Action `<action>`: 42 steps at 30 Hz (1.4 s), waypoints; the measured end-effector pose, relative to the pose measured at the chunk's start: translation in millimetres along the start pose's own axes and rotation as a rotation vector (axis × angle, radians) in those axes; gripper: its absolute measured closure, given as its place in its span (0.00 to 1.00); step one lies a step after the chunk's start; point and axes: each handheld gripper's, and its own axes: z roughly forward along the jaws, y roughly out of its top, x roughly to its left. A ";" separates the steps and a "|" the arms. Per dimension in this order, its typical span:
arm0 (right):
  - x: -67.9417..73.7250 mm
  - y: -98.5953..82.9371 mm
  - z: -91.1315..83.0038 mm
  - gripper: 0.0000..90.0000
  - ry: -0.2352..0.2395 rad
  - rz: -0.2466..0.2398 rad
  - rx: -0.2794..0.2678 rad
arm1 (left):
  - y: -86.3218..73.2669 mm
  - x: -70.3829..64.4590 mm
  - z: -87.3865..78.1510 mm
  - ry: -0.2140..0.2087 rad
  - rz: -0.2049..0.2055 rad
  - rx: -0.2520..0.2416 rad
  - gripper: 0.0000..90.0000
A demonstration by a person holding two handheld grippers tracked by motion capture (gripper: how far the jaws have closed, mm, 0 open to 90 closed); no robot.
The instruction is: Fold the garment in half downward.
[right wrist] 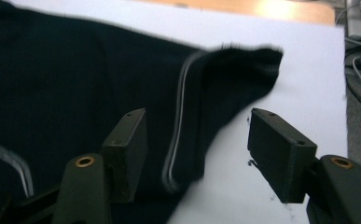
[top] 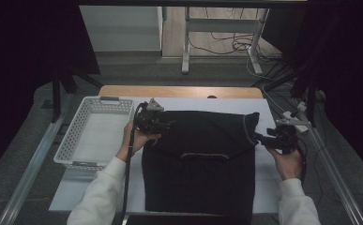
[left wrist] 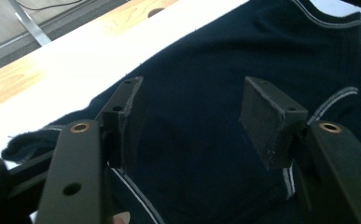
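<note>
From above, in the high view, you hold your left gripper (top: 156,121) at the top left corner of a dark sweater (top: 200,159) and your right gripper (top: 276,136) just off its right edge, by the folded sleeve. The sweater lies spread on the white surface (top: 275,178), its hem toward you, with a white perforated basket (top: 93,129) just beside it on the left. This view alone takes in the basket, your white sleeves (top: 99,192) and the whole outline of the garment; the jaws themselves are too small and dark here to read.

Along the left gripper view, your left gripper (left wrist: 192,126) stands with its jaws wide apart, clasping nothing, the sweater (left wrist: 215,70) lying beneath and beyond them. White stitched seams cross the cloth, detail that the high view does not give. Whether the pads touch the fabric is hard to judge.

Along the right gripper view, your right gripper (right wrist: 197,144) also has its jaws spread and empty. The left jaw sits over the sweater (right wrist: 75,84), the right one over bare white surface (right wrist: 308,70), and the sleeve's cuffed end (right wrist: 243,70) lies between and ahead of them. That cuff is blurred, and the garment is cut off at the frame's left edge.
</note>
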 end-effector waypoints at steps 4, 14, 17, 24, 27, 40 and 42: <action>2.7 -13.9 -3.8 0.42 0.010 -0.009 0.016 | -7.8 -2.4 -0.2 -0.011 -0.010 -0.007 0.45; 12.7 -30.7 1.5 0.41 0.026 -0.033 0.065 | -20.5 -6.4 1.7 -0.018 -0.011 0.016 0.44; 18.8 -33.3 2.7 0.41 0.016 -0.061 0.082 | -22.1 -8.8 2.1 -0.018 -0.011 0.018 0.44; 20.3 -38.6 7.6 0.41 0.011 -0.064 0.111 | -21.9 -12.1 2.7 -0.025 0.001 0.023 0.43; 20.0 -39.8 9.8 0.41 0.007 -0.064 0.123 | -22.2 -12.0 3.5 -0.024 0.002 0.028 0.42; 24.4 -43.8 18.3 0.44 0.001 -0.079 0.156 | -24.2 -12.5 3.6 -0.026 0.002 0.033 0.42; 25.4 -44.4 19.9 0.45 0.001 -0.082 0.163 | -24.6 -12.9 4.6 -0.027 0.003 0.037 0.41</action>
